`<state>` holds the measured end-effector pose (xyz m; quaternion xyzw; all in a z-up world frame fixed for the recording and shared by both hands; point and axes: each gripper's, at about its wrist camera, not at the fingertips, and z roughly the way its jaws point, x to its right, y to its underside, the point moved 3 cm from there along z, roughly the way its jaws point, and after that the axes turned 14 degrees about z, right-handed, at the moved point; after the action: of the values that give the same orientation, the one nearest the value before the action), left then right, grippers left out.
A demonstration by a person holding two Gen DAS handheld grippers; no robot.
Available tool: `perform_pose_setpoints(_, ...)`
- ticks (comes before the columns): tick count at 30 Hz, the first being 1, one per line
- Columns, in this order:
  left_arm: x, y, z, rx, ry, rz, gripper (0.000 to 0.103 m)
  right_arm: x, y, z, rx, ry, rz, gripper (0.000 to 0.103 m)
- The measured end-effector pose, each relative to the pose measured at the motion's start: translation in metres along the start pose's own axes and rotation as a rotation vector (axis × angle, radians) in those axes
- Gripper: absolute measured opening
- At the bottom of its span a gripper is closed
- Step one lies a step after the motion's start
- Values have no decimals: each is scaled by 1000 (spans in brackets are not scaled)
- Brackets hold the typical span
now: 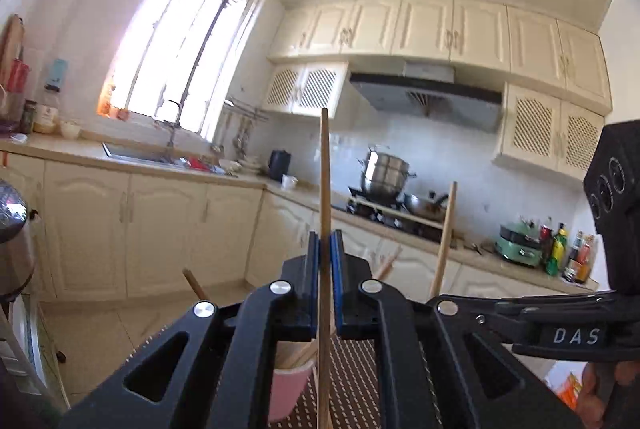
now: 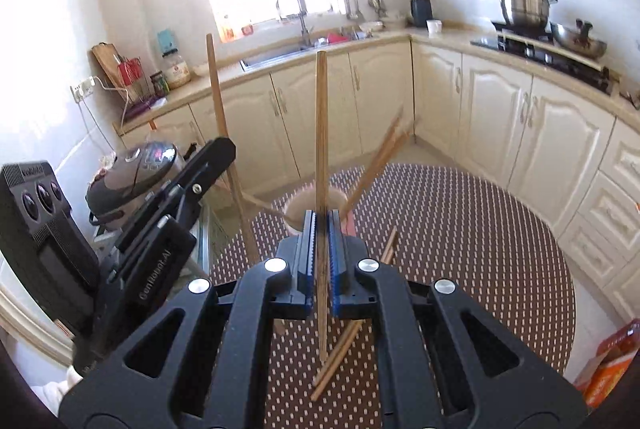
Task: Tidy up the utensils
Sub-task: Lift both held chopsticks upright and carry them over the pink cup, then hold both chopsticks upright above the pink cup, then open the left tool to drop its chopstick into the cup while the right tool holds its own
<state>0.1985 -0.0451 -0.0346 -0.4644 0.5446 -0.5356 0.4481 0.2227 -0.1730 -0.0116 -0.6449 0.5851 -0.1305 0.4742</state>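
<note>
Cream kitchen, left tool (image 1: pixel 327 261) and right tool (image 2: pixel 321 249) each pinching an upright chopstick (image 1: pixel 325 165)

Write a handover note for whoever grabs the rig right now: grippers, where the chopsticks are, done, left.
Left gripper: shut on one chopstick, held upright.
Right gripper: shut on another chopstick, also upright, above the mat.
Pink cup stands on the dotted mat, with several chopsticks already leaning in it.
Loose chopsticks lie on the mat in front of the cup.
Done: some chopsticks in the cup, two picked up.
Left: drop both held ones into the cup, then collect the loose ones.
</note>
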Motion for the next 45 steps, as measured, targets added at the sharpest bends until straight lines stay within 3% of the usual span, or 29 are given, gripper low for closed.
perform_pose_setpoints(8, -4, -19, 19, 108, -97, 37, 6, -14, -38, 12, 90, -39, -22, 6)
perform_pose_setpoints(21, -3, -32, 31, 237, -251, 66, 6, -13, -66, 38, 167, -82, -1, 6)
perform_pose_setpoints(32, 1, -15, 55, 190, -244, 63, 6, -11, -62, 55, 149, -84, -13, 6)
perform_pose_setpoints(41, 2, -6, 71, 84, -215, 89, 8, -6, -51, 68, 99, -80, 6, 7)
perform_pose_setpoints(43, 0, -4, 71, 71, -205, 79, 28, -5, -50, 69, 96, -75, 8, 7)
perform_pose_setpoints(45, -1, -2, 69, 65, -206, 82, 30, -4, -49, 70, 87, -82, 17, 7)
